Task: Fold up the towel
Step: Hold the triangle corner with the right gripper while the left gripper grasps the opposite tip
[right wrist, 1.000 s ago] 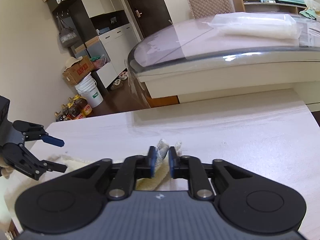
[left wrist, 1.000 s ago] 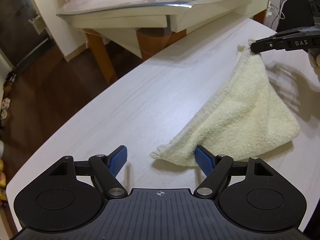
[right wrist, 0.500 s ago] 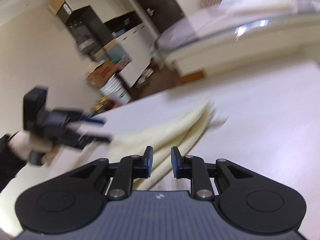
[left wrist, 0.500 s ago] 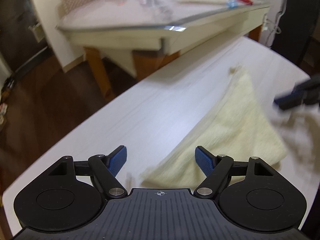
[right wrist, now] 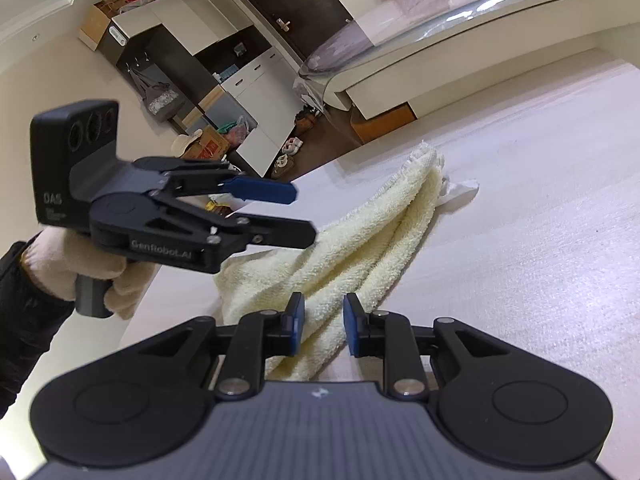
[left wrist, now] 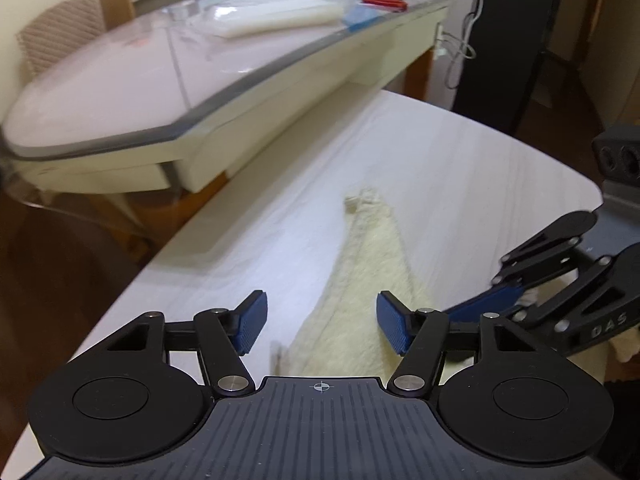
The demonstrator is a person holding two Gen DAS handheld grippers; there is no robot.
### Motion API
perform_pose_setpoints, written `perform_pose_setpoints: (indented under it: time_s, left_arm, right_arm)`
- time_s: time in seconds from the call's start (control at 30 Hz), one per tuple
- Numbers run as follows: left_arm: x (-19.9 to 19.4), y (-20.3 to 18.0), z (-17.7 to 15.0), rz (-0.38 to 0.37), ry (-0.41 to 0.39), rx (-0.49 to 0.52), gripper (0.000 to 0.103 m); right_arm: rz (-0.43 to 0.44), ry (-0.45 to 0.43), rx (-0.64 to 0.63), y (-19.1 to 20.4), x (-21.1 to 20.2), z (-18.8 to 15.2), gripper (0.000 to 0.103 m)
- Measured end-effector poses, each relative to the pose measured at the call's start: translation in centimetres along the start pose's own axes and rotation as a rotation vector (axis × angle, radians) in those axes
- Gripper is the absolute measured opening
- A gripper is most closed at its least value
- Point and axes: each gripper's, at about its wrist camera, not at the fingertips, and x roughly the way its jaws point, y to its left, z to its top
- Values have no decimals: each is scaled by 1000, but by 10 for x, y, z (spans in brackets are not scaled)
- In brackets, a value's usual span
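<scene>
A cream towel (left wrist: 372,272) lies bunched in a long strip on the pale table (left wrist: 460,168), its far corner resting flat. My left gripper (left wrist: 320,326) straddles the near end with its jaws closing; the blue pads stand clear of the cloth on both sides. From the right, my right gripper (left wrist: 480,304) reaches in low beside it. In the right wrist view the towel (right wrist: 380,232) runs away from my right gripper (right wrist: 323,324), whose narrow jaws pinch its near end. My left gripper (right wrist: 306,214) hovers above the cloth in a gloved hand (right wrist: 80,268).
A glass-topped table (left wrist: 200,92) stands just beyond, carrying a plastic-wrapped bundle (left wrist: 280,16) and a red-handled tool (left wrist: 384,2). A black stand (left wrist: 512,40) rises at the far right. The pale table's edge drops to dark floor on the left. Cupboards (right wrist: 180,60) line the wall.
The right gripper came from the raised far corner down beside the left gripper. The towel's far corner now rests on the table. The left gripper shifted along the towel and its jaws narrowed.
</scene>
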Motion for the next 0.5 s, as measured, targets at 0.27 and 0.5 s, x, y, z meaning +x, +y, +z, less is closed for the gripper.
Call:
perform_pose_setpoints:
  time_s: [0.27, 0.5]
  left_arm:
    - [16, -2, 3, -54, 49, 13, 58]
    - [19, 8, 5, -71, 40, -27, 51]
  right_arm:
    - [-8, -31, 1, -3, -9, -8, 3]
    - [20, -37, 37, -6, -19, -12, 20]
